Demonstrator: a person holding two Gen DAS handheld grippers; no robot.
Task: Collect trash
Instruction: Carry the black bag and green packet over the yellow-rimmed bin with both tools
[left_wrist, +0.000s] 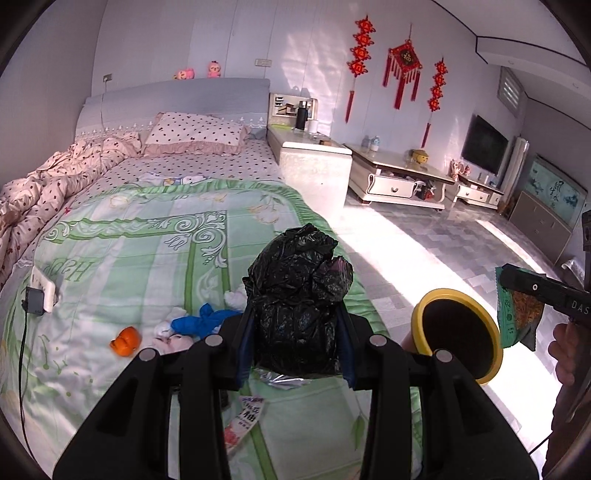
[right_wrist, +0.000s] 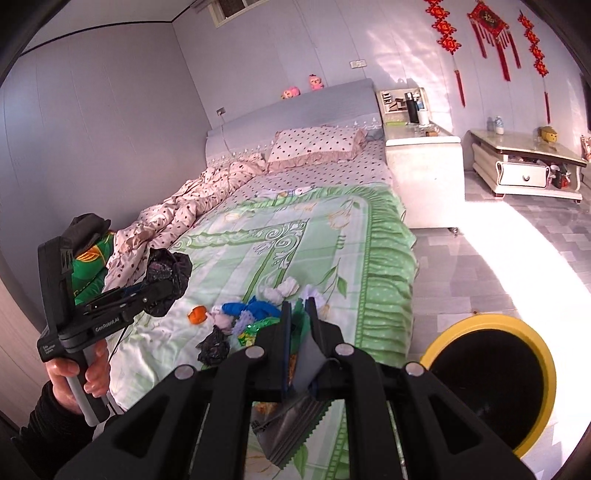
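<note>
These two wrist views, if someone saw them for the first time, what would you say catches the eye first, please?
Probably the crumpled black plastic bag clamped in the left gripper over the green quilt. Next, the yellow-rimmed bin with its dark inside, on the floor beside the bed, and the green snack packet pinched in the right gripper. Bright litter, an orange peel and a blue glove, dots the quilt.

Crinkled glossy black plastic bag (left_wrist: 295, 295), shiny foil-like snack packet (left_wrist: 517, 314), smooth yellow plastic bin (right_wrist: 487, 384), soft quilted cloth bedspread (left_wrist: 147, 258).
</note>
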